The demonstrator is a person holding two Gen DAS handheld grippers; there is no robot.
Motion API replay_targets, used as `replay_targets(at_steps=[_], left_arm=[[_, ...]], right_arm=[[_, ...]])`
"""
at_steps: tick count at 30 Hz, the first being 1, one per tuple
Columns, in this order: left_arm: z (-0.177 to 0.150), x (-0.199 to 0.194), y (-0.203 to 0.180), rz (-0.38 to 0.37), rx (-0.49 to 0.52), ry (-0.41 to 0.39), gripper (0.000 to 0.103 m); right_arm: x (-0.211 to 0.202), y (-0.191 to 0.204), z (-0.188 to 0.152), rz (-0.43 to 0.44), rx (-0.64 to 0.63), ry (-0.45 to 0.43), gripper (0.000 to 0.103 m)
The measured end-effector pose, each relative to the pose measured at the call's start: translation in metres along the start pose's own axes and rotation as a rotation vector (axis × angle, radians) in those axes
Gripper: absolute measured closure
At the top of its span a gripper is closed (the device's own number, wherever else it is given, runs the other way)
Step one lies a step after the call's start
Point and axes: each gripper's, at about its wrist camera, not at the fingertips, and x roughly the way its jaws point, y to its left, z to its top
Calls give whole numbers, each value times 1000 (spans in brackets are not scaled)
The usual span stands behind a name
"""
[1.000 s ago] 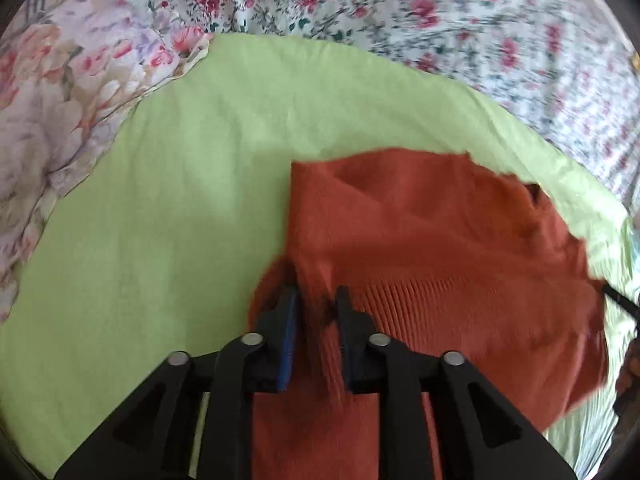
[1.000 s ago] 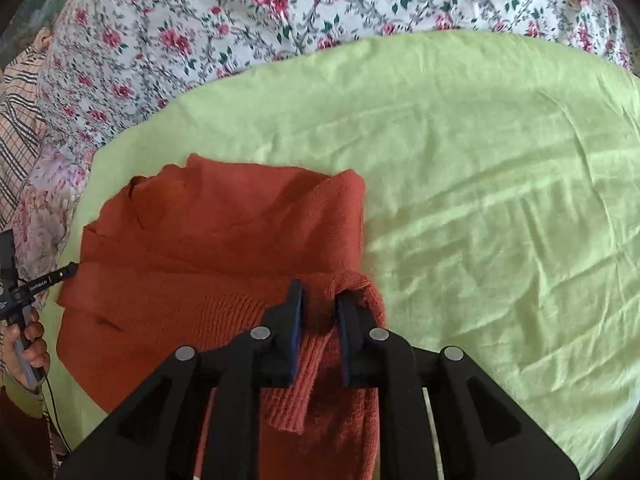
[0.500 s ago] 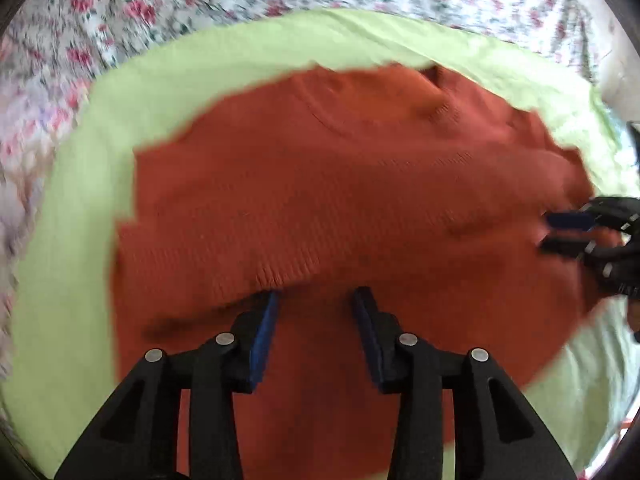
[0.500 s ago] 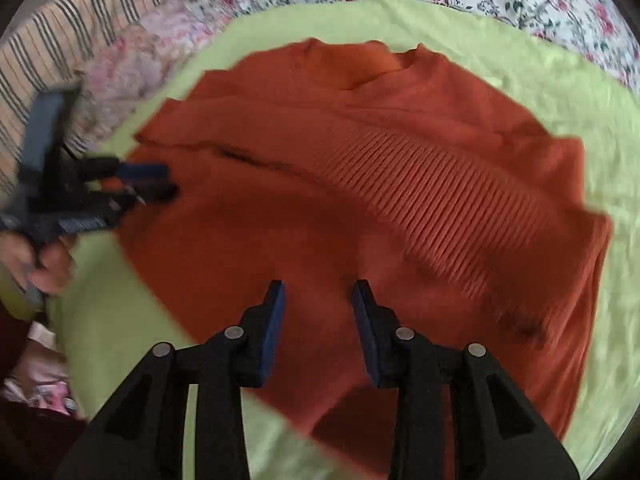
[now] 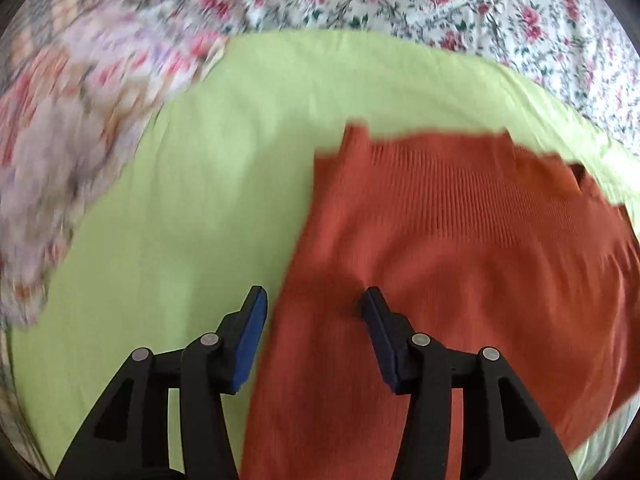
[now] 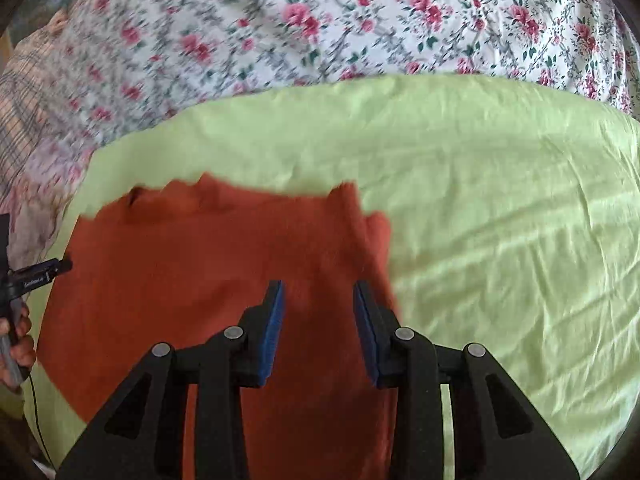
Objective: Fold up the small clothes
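Observation:
A rust-orange knitted sweater [image 5: 460,264] lies folded on a lime-green cloth [image 5: 200,200]. My left gripper [image 5: 314,300] is open and empty, straddling the sweater's left edge: one finger is over the green cloth, the other over the knit. In the right wrist view the sweater [image 6: 200,280] fills the lower left. My right gripper [image 6: 318,290] is open and empty above the sweater near its right edge. The left gripper [image 6: 60,267] shows at the far left of that view, held by a hand.
The green cloth [image 6: 500,220] lies on a bed with a white rose-print sheet [image 6: 320,20]. A pale floral quilt [image 5: 72,128] is bunched at the left, with striped fabric [image 6: 20,92] beyond. Both views are motion-blurred.
One second ago both grippers were shut on the sweater's lower corners. They carried them over, opened and let go. Now both have swung back, open, over the folded sweater's side edges.

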Motion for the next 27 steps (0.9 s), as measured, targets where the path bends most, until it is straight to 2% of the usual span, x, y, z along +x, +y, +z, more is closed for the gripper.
replay_targets(at_steps=[4, 6, 9, 16, 18, 21, 27], left_arm=[[-54, -32, 8, -45, -58, -5, 50], [-78, -49, 8, -52, -73, -16, 44], [-109, -69, 1, -77, -82, -11, 43], [-169, -78, -4, -154, -130, 60, 43], [-173, -79, -4, -160, -148, 49, 38], [-178, -82, -5, -212, -199, 35, 28], [-164, -71, 2, -266, -301, 19, 22]], right_arm=[[-14, 12, -39, 36, -10, 33, 64], [-23, 18, -59, 55, -4, 34, 60], [-31, 26, -83, 65, 0, 32, 52], [-48, 28, -118, 43, 35, 38, 51], [-56, 30, -122, 45, 39, 37, 51], [-64, 35, -126, 63, 45, 32, 51], [-75, 57, -131, 115, 8, 28, 51]])
